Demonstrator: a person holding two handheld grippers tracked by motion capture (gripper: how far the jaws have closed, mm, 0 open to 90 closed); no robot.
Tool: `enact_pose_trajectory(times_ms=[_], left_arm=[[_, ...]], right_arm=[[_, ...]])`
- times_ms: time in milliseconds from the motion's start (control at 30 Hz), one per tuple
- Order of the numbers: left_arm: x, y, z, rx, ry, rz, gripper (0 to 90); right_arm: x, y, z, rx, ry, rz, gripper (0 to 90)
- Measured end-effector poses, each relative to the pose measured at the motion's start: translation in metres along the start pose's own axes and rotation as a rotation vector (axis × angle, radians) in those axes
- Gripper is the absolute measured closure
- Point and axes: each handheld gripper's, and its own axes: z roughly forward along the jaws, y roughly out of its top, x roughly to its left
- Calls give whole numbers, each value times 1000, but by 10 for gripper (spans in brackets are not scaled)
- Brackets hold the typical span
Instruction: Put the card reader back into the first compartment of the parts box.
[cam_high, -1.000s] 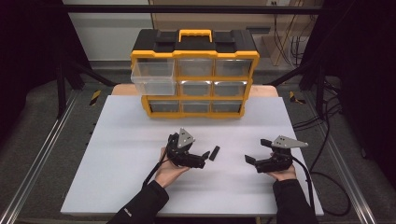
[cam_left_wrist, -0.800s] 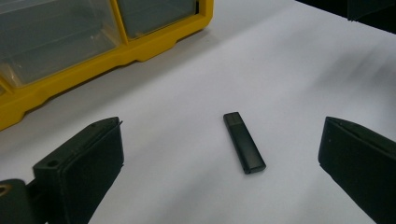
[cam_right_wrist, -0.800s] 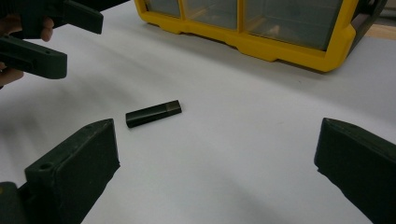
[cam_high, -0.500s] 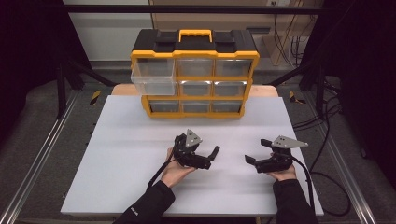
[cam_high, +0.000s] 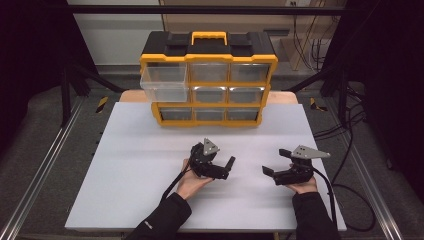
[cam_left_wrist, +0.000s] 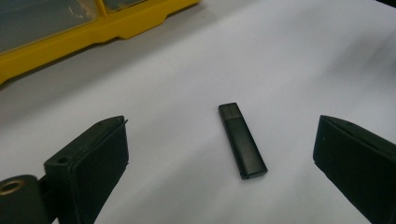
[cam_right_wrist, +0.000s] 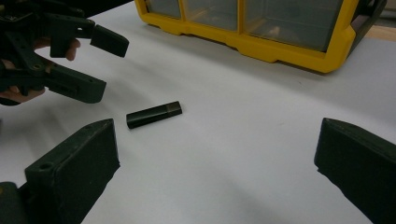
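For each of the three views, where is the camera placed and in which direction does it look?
High view: above the person's side, looking forward and down at white table, yellow drawer cabinet, both hands.
Left gripper view: on left gripper, over black USB stick.
Right gripper view: on right gripper, facing the stick and left gripper.
Both gripper views share stick and cabinet.

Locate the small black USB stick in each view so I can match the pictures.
High view: hidden under the left gripper, near the table's middle; I cannot make it out.
Left gripper view: USB stick lies flat on the white table, between the open jaws.
Right gripper view: USB stick left of centre, below the left gripper.
Shared landmark: the yellow drawer organizer.
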Motion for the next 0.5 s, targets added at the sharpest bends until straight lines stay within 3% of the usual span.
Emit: enact_pose_trajectory(times_ms=[333, 500], left_arm=[[-4, 1, 12, 44, -17, -9, 86], [-4, 1, 16, 59, -36, -36, 122]], right_arm=[[0, 0, 0, 0, 0, -1, 1], [0, 0, 0, 1, 0, 1, 1]])
